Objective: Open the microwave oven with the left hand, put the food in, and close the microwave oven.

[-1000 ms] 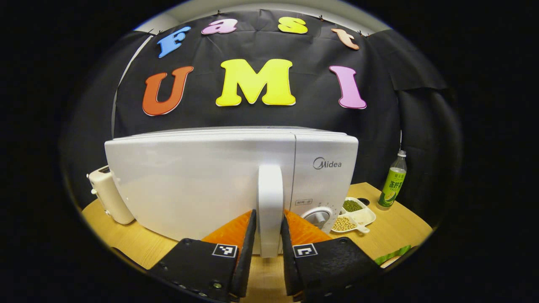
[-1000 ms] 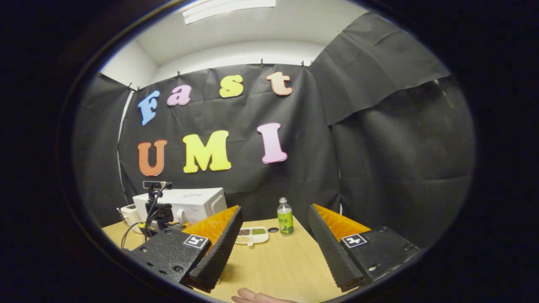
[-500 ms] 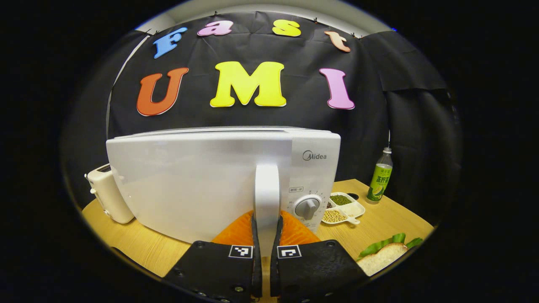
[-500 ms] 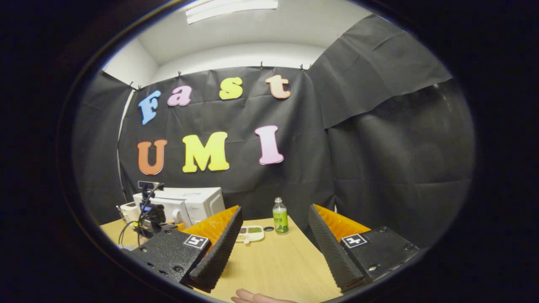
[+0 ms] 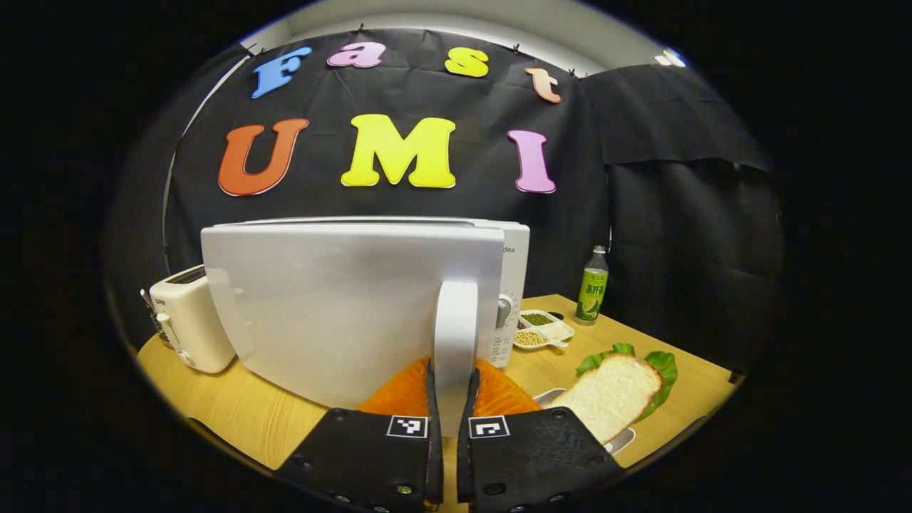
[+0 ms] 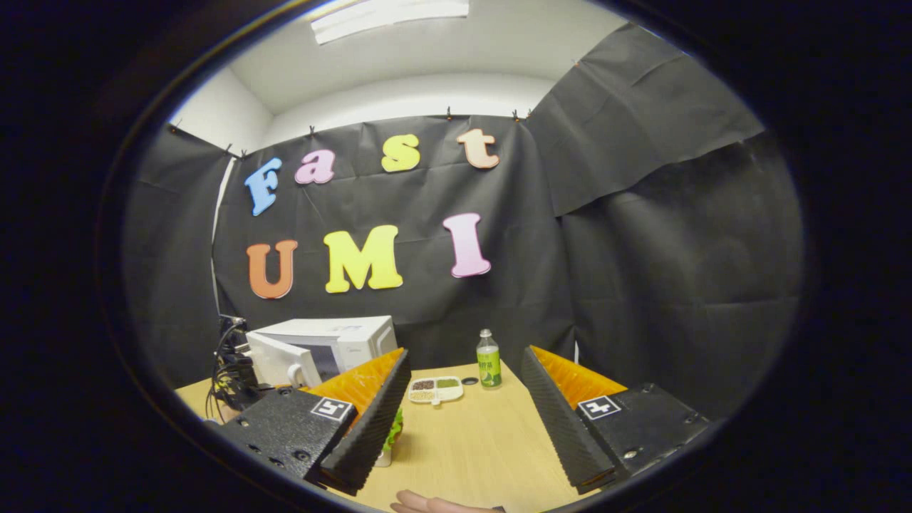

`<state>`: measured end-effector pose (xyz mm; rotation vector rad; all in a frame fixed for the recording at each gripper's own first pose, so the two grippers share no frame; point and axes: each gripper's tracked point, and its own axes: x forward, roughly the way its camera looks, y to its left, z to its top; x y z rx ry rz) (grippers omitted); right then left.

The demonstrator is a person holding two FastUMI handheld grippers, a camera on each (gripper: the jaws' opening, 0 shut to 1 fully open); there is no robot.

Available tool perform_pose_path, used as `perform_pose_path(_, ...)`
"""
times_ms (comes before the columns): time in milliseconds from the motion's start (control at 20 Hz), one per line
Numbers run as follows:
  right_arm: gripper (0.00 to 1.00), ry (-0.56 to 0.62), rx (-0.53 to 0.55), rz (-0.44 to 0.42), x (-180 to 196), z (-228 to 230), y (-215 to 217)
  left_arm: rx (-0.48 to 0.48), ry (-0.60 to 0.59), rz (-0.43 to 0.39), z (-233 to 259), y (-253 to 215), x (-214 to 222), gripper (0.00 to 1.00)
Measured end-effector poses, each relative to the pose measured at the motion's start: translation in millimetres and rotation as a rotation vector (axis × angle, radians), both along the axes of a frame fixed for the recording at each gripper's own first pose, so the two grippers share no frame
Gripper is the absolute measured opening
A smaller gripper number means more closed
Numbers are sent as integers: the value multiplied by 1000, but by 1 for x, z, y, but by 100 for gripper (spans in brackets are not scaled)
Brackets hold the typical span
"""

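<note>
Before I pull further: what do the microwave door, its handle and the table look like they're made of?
Microwave door: smooth glossy white panel with soft reflections, probably plastic or painted metal; cannot tell which. Handle: white, rounded, moulded-looking, likely plastic; the left gripper is shut on it. Table: pale wood grain with a matte look, wood or laminate.

1 white microwave oven (image 5: 356,306), 1 cream toaster (image 5: 187,318), 1 green-labelled plastic bottle (image 5: 591,293), 1 white divided bean dish (image 5: 539,329), 1 lettuce-and-bread sandwich (image 5: 613,388), 2 grippers (image 5: 450,434) (image 6: 463,420).
</note>
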<state>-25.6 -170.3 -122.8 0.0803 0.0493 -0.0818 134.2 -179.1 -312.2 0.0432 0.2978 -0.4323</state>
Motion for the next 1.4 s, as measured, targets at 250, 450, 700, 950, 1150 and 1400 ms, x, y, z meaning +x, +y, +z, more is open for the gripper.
perform_pose_path(250, 99, -1, -13, 20, -11, 5, 14, -4, -46, -2, 9, 45, -43, 6)
perform_pose_path(450, 99, 7, -25, 33, -10, 4, 25, -14, -24, 14, 12, 86, -69, 6)
perform_pose_path(700, 100, 42, -46, 86, 0, -5, 52, -9, -56, 73, 17, 151, -93, 6)
perform_pose_path(950, 91, 103, -80, 144, 14, -25, 83, 47, -89, 364, 17, 266, -116, 6)
perform_pose_path(1150, 92, 174, -111, 185, 30, -46, 99, -36, -25, 489, 15, 326, -148, 39)
perform_pose_path(1400, 92, 247, -146, 178, 60, -61, 100, -4, -67, 572, 47, 365, -166, 83)
